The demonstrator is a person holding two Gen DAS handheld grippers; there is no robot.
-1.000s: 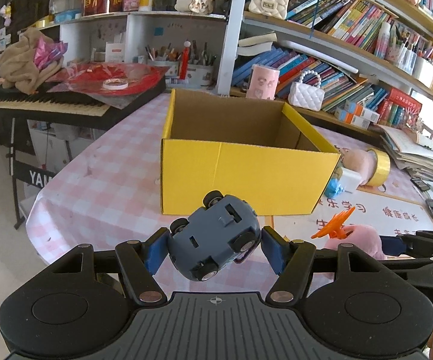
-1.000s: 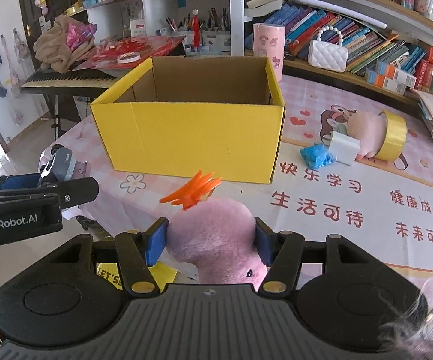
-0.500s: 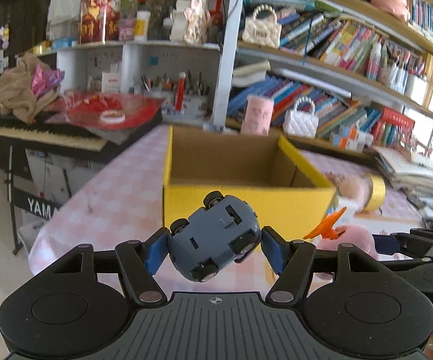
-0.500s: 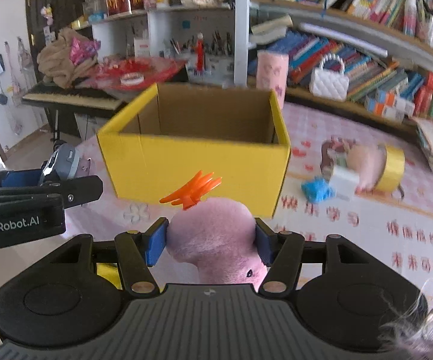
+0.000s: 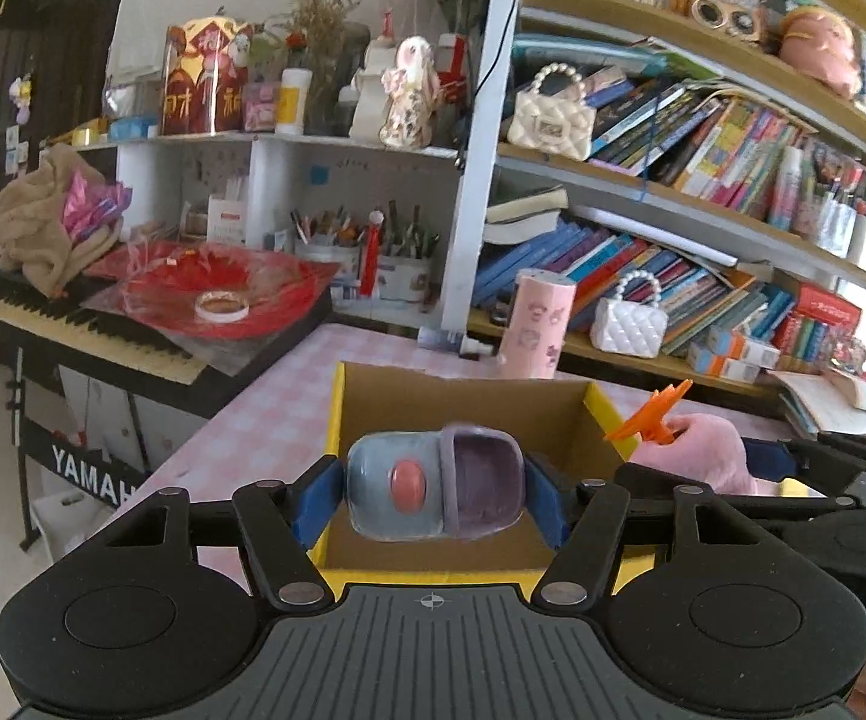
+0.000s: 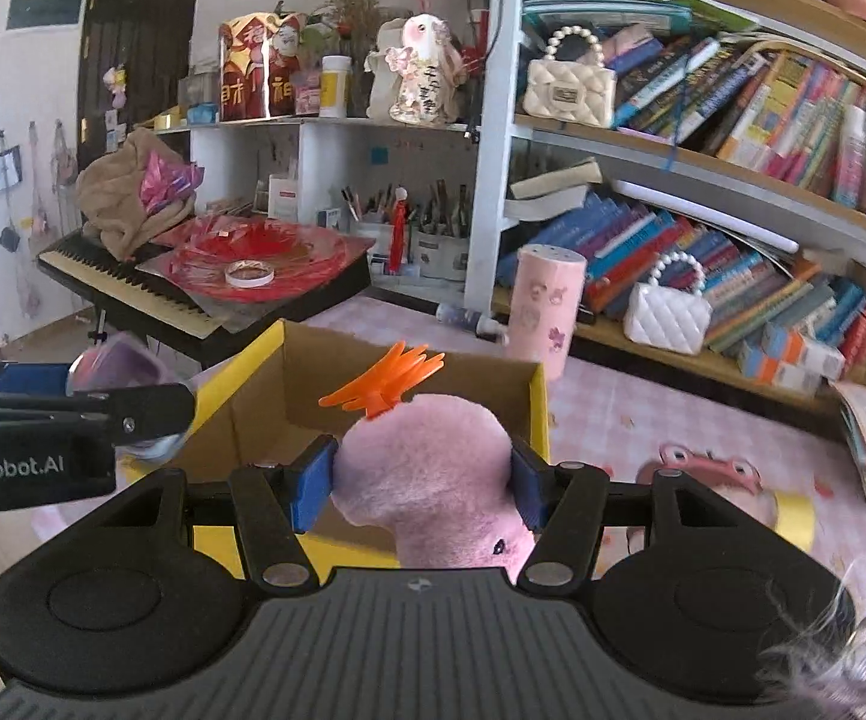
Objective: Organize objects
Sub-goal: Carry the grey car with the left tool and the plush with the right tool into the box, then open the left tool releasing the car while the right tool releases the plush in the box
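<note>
My left gripper (image 5: 430, 495) is shut on a blue-grey toy car (image 5: 433, 492) with a purple windscreen and a pink roof light, held over the open yellow cardboard box (image 5: 463, 402). My right gripper (image 6: 424, 486) is shut on a pink plush toy (image 6: 433, 468) with an orange crest, held over the box's near edge (image 6: 409, 384). The plush also shows at the right in the left wrist view (image 5: 703, 450). The left gripper shows at the left in the right wrist view (image 6: 73, 414).
The box stands on a pink checked table (image 5: 259, 420). A pink cup (image 6: 544, 312), a yellow tape roll (image 6: 793, 516) and a small pink figure (image 6: 709, 471) lie on the table. A keyboard (image 5: 73, 330) stands at the left. Bookshelves (image 5: 703, 228) fill the back.
Both grippers have risen and moved forward from in front of the box to over its opening. The toy car has turned in the left jaws, so its roof now faces the camera.
</note>
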